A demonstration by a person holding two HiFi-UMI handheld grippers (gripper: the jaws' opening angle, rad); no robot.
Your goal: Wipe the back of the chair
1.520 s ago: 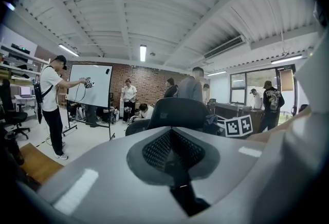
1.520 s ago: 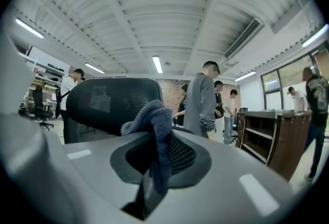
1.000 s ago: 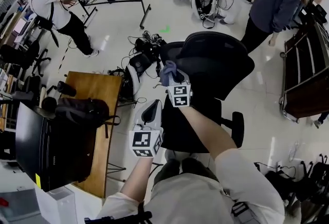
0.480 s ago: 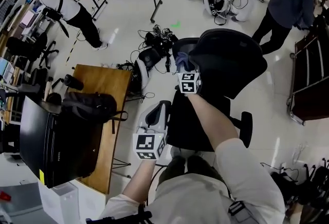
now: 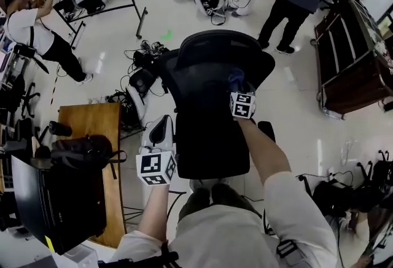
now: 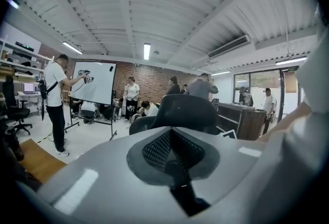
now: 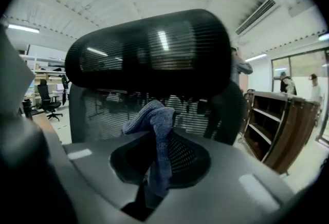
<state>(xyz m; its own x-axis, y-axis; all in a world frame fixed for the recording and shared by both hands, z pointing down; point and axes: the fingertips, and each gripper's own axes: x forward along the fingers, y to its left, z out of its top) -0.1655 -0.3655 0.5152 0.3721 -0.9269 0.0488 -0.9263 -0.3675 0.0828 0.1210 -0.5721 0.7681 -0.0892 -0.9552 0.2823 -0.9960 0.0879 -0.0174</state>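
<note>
Chair back (image 5: 209, 61) fills my right claw's (image 7: 154, 187) view; its jaws pinch a blue cloth (image 7: 155, 130). My left claw (image 6: 172, 166) sits closed, empty.

R gripper (image 5: 238, 86) fwd w/ cloth (image 7: 157, 130); L gripper (image 5: 164, 123) low, closed

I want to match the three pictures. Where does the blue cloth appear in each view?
Head view: the blue cloth is right of centre, against the back of the black chair.
Left gripper view: not in it.
Right gripper view: lower centre, pinched by the right gripper.
Shared landmark: the black chair, in all three views.
</note>
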